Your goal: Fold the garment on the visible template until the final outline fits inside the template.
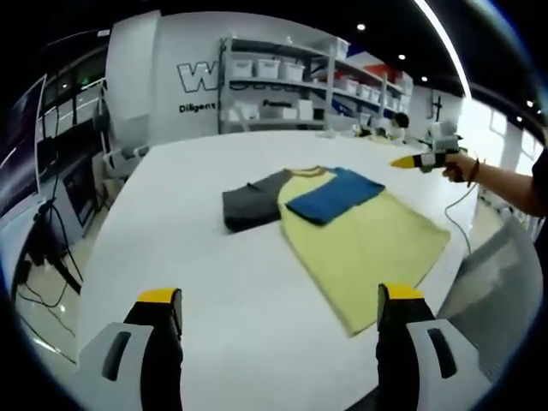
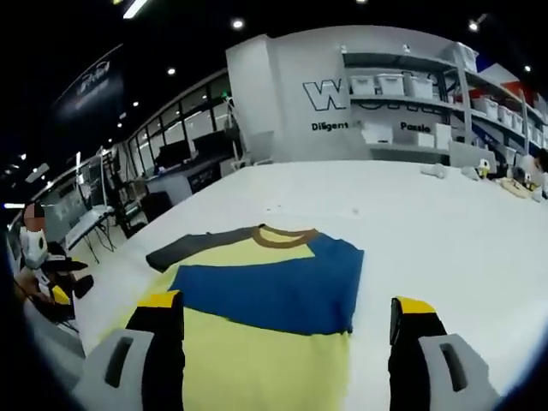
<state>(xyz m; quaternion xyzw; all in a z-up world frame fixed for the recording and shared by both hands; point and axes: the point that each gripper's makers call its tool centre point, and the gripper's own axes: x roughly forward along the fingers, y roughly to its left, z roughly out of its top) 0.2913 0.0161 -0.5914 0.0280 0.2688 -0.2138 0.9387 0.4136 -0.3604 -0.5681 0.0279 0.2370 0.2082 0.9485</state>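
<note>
White tabletop (image 1: 214,282) stretches wide, and the shirt (image 1: 360,231) lies flat on it, toward the middle, well in from every edge. The shirt has a yellow body, one grey sleeve (image 1: 253,204) spread out to the side and a blue sleeve (image 1: 334,195) folded across the chest; in the right gripper view the brown collar (image 2: 285,235) points away from the camera. Metal shelves (image 1: 291,81) beyond the far edge carry pale bins (image 1: 274,68); what the bins contain cannot be made out. The left tool (image 1: 278,321) hovers over bare tabletop near the shirt's hem, jaws spread and empty. The right tool (image 2: 287,330) hangs above the shirt, jaws spread too, gripping nothing.
</note>
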